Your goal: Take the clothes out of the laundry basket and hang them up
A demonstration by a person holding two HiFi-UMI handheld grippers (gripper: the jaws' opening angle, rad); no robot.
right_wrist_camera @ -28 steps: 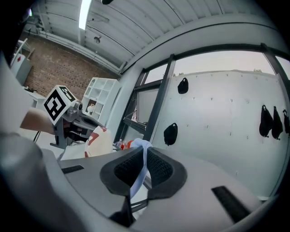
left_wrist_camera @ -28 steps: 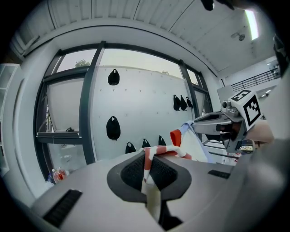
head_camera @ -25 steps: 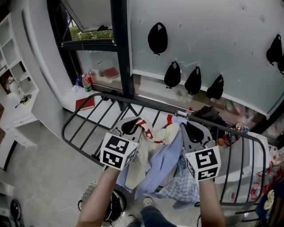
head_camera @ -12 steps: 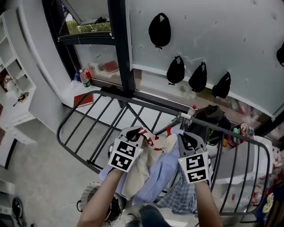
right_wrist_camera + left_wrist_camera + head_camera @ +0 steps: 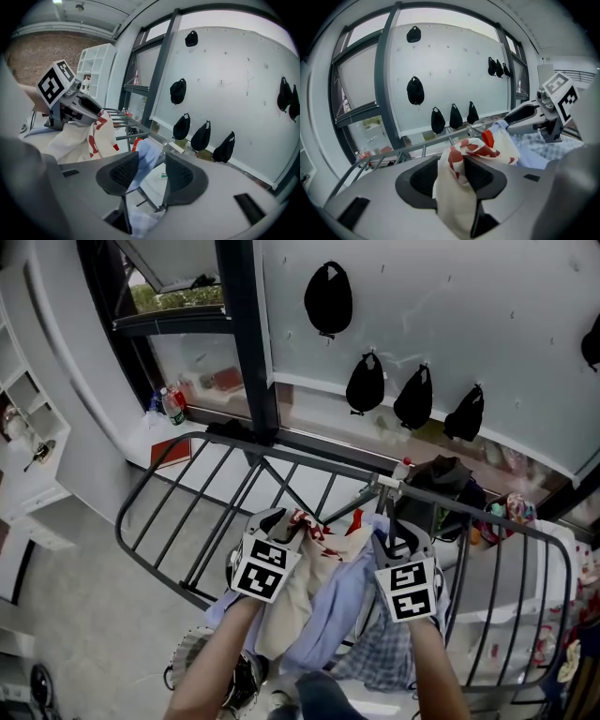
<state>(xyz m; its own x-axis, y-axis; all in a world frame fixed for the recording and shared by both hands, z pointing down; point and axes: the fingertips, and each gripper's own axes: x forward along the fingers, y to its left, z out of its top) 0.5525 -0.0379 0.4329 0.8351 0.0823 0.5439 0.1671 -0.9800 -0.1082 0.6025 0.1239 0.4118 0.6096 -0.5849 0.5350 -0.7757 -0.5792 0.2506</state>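
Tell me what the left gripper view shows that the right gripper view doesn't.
Left only: the inside of the left gripper's opening jaws, the cream cloth between them. Right only: the inside of the right gripper's opening jaws, the blue cloth between them, a white shelf unit, a brick wall. Both: both cloths, the drying rack, hanging black caps.

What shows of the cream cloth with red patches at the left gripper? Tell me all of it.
The cream cloth is soft, thin-looking fabric with red patches near its top. It hangs down crumpled at the near side of the black drying rack. Its top fold lies between the jaws of the left gripper, which are opening. A light blue shirt lies against its right side.
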